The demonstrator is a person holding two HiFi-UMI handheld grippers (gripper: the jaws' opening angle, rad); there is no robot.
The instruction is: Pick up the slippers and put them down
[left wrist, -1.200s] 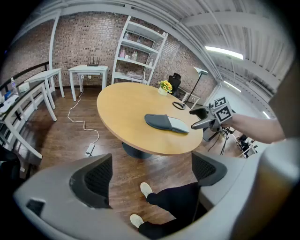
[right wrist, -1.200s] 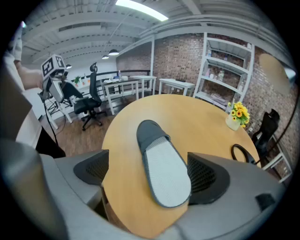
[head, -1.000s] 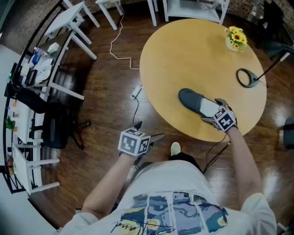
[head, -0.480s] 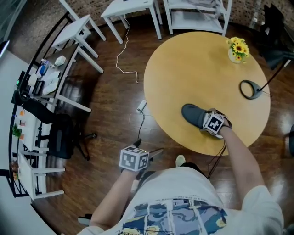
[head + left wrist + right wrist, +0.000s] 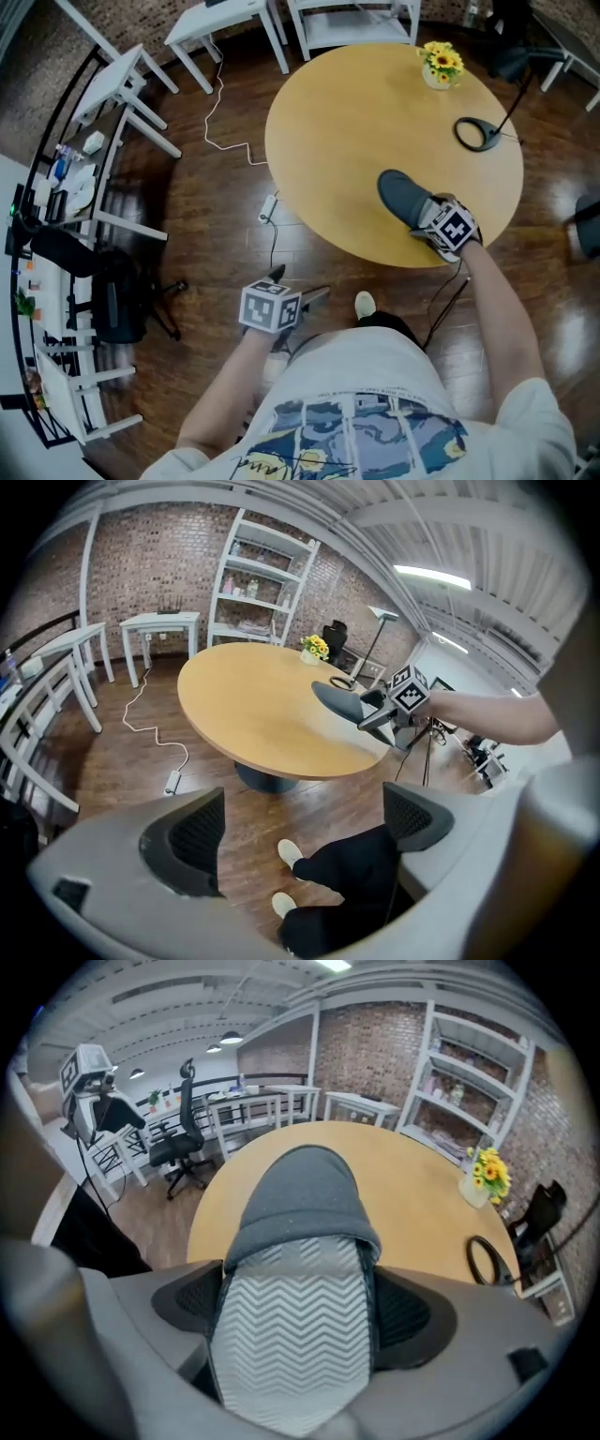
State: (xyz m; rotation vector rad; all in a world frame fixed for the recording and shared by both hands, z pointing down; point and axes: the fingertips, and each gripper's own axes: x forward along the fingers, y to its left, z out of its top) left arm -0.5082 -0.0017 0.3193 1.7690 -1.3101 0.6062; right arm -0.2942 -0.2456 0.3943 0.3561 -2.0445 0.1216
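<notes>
Right gripper (image 5: 295,1326): jaws clamped on heel end of grey slipper (image 5: 300,1194), zigzag insole up, at near edge of desk (image 5: 356,122). Left gripper (image 5: 295,832): jaws apart, empty, over wooden floor (image 5: 216,216).

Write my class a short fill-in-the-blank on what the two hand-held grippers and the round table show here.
The right hand-held gripper is shut on a grey ____.
The left hand-held gripper is open and holds ____.
The flowers on the round table are ____ in colour.
Missing words: slipper; nothing; yellow.
</notes>
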